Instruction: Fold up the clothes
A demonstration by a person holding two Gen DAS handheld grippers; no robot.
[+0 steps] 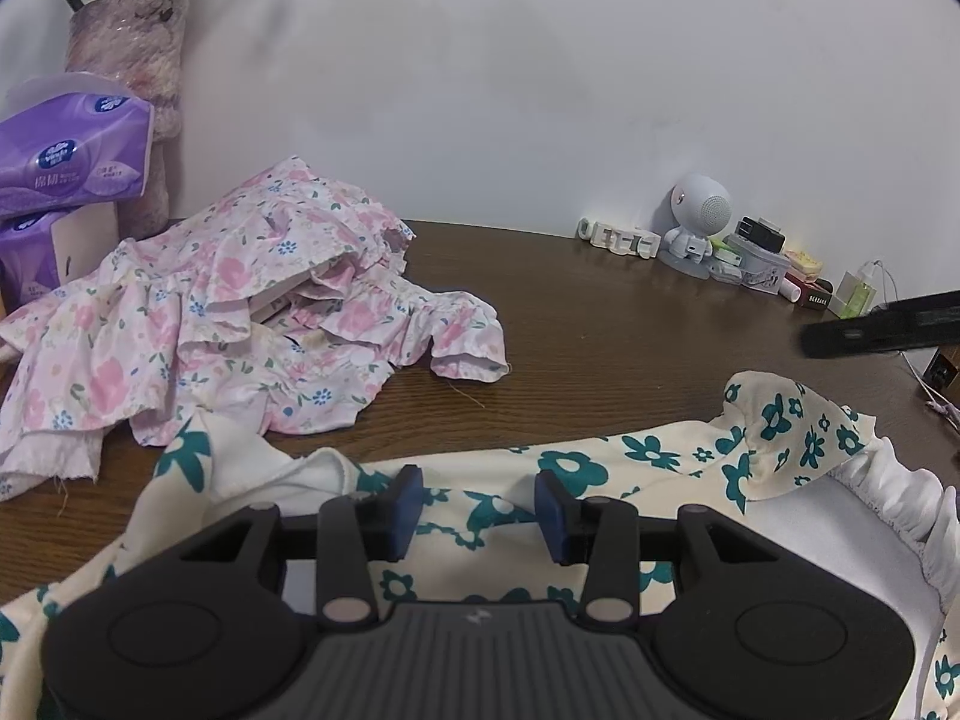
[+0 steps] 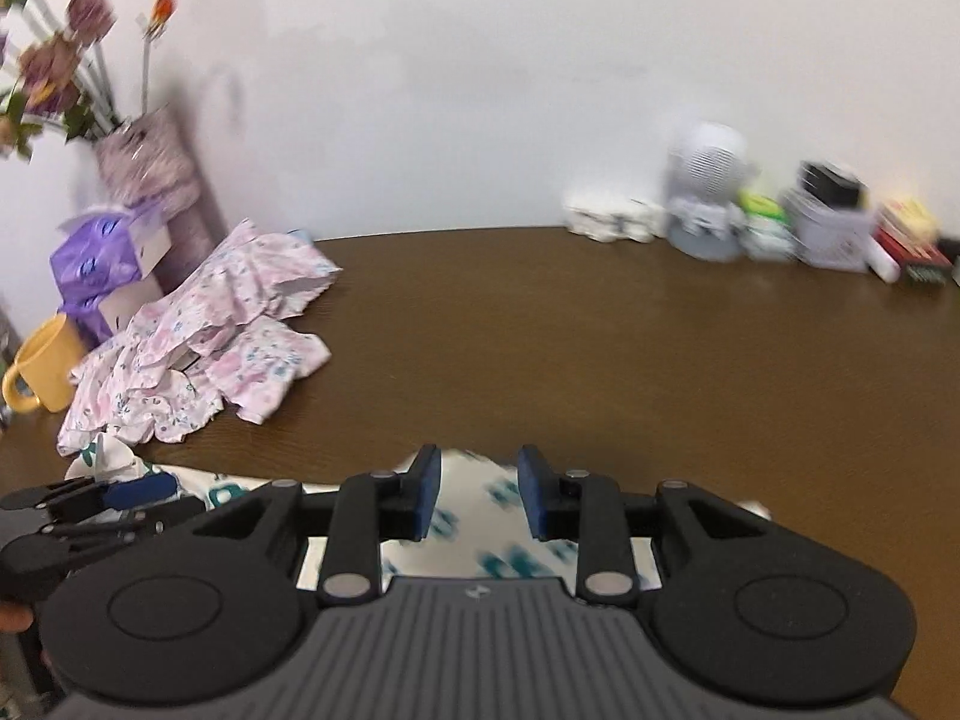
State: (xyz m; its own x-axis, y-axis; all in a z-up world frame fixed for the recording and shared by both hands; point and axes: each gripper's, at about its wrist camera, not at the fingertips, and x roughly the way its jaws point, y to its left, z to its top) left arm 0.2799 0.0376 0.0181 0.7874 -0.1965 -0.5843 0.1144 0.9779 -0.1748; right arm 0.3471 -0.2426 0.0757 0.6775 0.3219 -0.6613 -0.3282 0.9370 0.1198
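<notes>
Brown wood-grain table [image 1: 630, 324] along a white wall: crumpled pink floral garment [image 1: 228, 312] heaped far left, touching stacked purple tissue packs [image 1: 66, 150] beside a fuzzy pink vase [image 1: 129, 72], yellow mug [image 2: 45, 363] at the left edge, small white robot-shaped speaker [image 1: 699, 225] and blurred boxes and bottles far right, middle bare. Cream garment with teal flowers [image 1: 660, 456], soft, frilled elastic white edge, lies at the near edge under both tools. Left gripper [image 1: 477, 507] partly open, blue pads above the cloth, nothing pinched; right gripper [image 2: 477, 492] partly open, fabric below the gap, not clamped, view motion-blurred.
</notes>
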